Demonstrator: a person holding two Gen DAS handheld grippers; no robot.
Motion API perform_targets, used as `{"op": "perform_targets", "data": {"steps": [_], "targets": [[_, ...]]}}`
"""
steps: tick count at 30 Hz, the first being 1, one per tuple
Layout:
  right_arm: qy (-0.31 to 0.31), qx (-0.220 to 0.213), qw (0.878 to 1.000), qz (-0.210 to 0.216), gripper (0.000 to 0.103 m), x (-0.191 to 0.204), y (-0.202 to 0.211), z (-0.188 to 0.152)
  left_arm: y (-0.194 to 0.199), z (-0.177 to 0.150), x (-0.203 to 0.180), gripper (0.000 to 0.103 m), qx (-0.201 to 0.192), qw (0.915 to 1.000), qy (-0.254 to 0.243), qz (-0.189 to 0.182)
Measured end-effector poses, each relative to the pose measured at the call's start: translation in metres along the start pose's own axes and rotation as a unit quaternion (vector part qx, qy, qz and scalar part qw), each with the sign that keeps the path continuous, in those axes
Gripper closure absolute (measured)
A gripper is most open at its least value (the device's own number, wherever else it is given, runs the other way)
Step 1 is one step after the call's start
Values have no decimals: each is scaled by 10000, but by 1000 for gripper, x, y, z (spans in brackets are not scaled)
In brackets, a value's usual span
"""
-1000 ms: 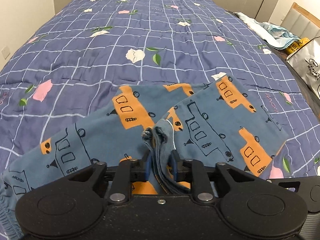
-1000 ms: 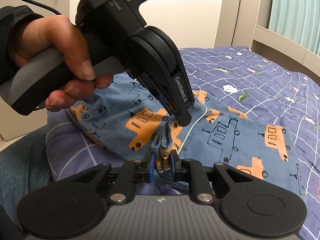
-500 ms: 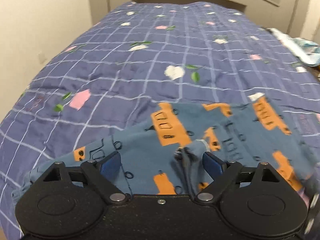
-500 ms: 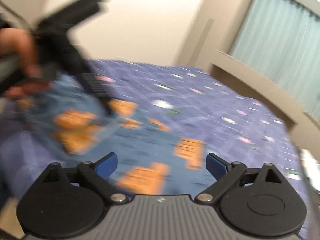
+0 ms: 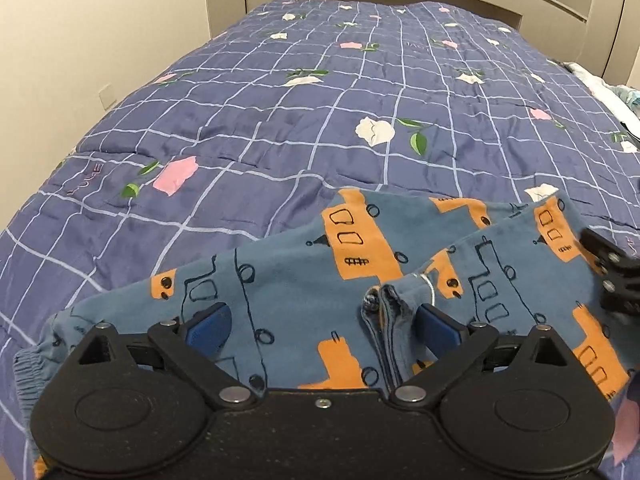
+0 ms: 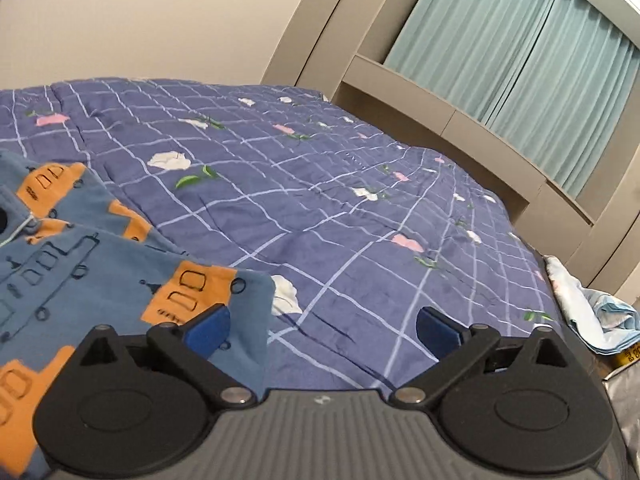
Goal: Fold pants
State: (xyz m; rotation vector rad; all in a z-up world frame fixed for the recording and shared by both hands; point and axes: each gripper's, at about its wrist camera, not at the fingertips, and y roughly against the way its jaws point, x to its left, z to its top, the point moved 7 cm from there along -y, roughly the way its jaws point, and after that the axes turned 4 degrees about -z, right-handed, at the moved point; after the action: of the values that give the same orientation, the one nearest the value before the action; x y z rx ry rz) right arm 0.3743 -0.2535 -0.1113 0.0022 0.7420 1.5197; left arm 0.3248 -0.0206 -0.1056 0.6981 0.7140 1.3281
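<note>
Lying folded on the near end of the quilt (image 5: pixel 280 120), the pants (image 5: pixel 304 280) are released, both the left gripper (image 5: pixel 324 324) and right gripper (image 6: pixel 324 324) having just spread wide and empty, so any next fold should regrip an outer edge squarely.

Faint "LOVE" stitched on bed quilt (image 5: pixel 86 180), left edge.

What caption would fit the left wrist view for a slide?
Left gripper open above the pants on the quilt, its jaws having just opened.
</note>
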Motion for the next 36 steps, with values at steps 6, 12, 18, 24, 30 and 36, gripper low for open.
{"op": "perform_targets", "data": {"steps": [6,12,18,24,30,36], "targets": [[209,-173,9996,-75,0,12,46,-17,12,-13,-7,1,-86,9992,-361,173],[-145,-344,9990,-231,0,11,65,-18,42,-18,-2,1,-333,9990,-246,144],[-272,-869,9957,157,0,37,105,7,105,-29,29,1,-877,9960,51,183],[-312,-999,9928,574,0,92,122,25,148,-67,86,1,-939,9915,423,790],[-510,-1057,9918,508,0,135,129,26,145,-107,131,1,-1349,9807,1271,627],[-521,-1034,9929,258,0,148,127,20,118,-117,150,1,-1630,9596,2269,-347]]}}
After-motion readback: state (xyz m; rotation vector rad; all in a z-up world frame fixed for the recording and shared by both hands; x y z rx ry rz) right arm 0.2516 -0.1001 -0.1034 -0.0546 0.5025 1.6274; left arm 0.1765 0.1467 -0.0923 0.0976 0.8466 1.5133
